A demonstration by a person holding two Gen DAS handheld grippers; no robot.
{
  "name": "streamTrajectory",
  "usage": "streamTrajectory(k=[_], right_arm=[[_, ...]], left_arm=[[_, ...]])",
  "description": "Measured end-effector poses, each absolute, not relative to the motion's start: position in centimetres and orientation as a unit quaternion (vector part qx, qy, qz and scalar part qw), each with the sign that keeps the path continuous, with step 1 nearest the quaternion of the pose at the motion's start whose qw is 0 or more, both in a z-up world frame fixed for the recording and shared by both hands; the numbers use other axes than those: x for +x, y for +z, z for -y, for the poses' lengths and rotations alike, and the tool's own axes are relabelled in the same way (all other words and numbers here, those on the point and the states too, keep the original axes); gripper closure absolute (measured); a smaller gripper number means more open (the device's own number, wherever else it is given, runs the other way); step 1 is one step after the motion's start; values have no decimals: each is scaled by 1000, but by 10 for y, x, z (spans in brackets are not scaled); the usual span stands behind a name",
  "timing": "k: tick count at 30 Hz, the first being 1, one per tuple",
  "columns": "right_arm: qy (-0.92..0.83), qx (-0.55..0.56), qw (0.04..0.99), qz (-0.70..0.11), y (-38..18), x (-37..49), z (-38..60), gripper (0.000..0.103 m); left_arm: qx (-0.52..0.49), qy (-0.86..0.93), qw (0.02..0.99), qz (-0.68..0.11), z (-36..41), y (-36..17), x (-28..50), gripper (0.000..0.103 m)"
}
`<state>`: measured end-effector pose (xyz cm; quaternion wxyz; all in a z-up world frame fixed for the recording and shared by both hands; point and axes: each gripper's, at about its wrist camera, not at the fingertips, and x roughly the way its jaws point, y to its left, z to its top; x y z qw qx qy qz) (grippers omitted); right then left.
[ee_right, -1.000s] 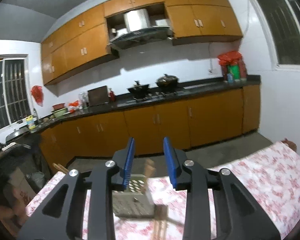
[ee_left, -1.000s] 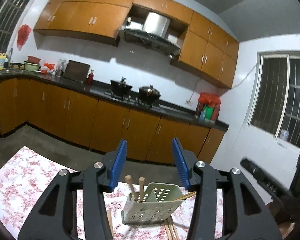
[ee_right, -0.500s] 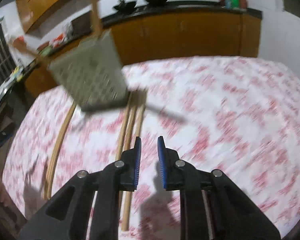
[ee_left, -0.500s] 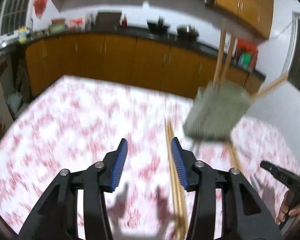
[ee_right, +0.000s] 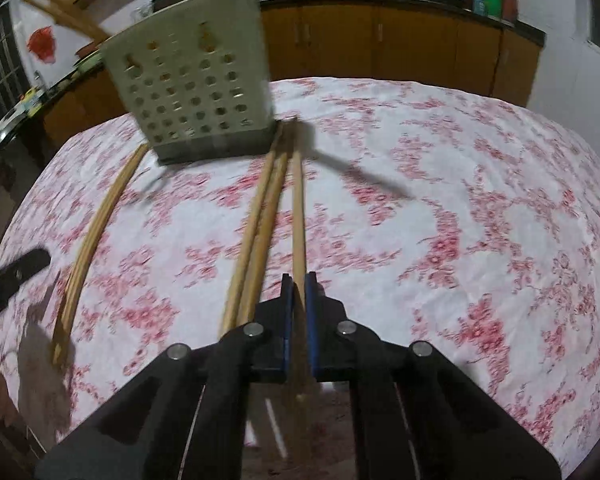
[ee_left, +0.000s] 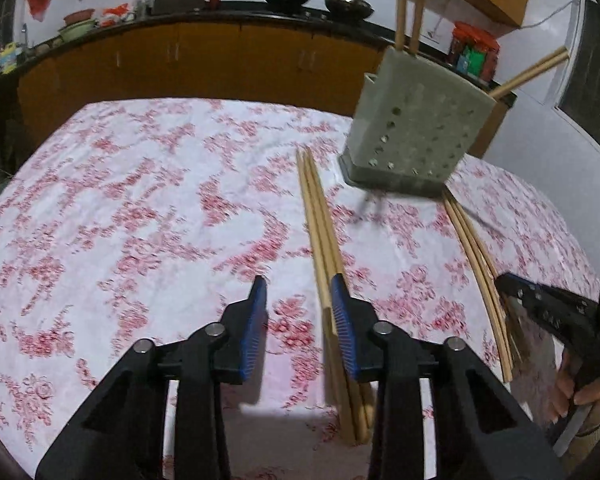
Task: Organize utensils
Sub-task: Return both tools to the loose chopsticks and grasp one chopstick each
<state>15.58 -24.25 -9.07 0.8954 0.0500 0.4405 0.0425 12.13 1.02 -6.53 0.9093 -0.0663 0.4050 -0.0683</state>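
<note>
A grey-green perforated utensil holder (ee_left: 414,136) stands on the floral tablecloth (ee_left: 140,216) with a few chopsticks sticking out of it; it also shows in the right wrist view (ee_right: 196,88). Loose wooden chopsticks lie in two bundles on the cloth: one (ee_left: 320,232) runs under my left gripper (ee_left: 298,300), which is open just above it, and another (ee_left: 476,272) lies toward the right. In the right wrist view, my right gripper (ee_right: 299,280) has its jaws nearly closed around a single chopstick (ee_right: 298,208), beside two more chopsticks (ee_right: 260,224). A curved bundle (ee_right: 96,232) lies at the left.
The table is round, and its far edge faces orange kitchen cabinets (ee_left: 204,56) and a dark counter with pots. The other gripper's black body shows at the right edge of the left wrist view (ee_left: 552,312) and the left edge of the right wrist view (ee_right: 8,280).
Both grippers have tilted down from facing the kitchen and dropped close to the table. The right gripper's jaws have narrowed around one chopstick. The left stays open over its bundle.
</note>
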Motion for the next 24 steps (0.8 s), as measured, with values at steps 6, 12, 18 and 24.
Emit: streamTrajectory(k=[6, 12, 18, 24], right_arm=[[27, 59, 896, -440, -91, 157, 255, 95], [24, 58, 896, -439, -92, 156, 257, 95], [17, 54, 896, -441, -92, 154, 260, 94], [33, 47, 896, -440, -92, 151, 250, 93]], left_arm=[[-56, -86, 899, -426, 0, -75, 123, 81], [-36, -80, 894, -439, 5, -81, 124, 84], [-11, -73, 894, -442, 13, -83, 126, 86], [-9, -68, 894, -443, 14, -84, 130, 95]])
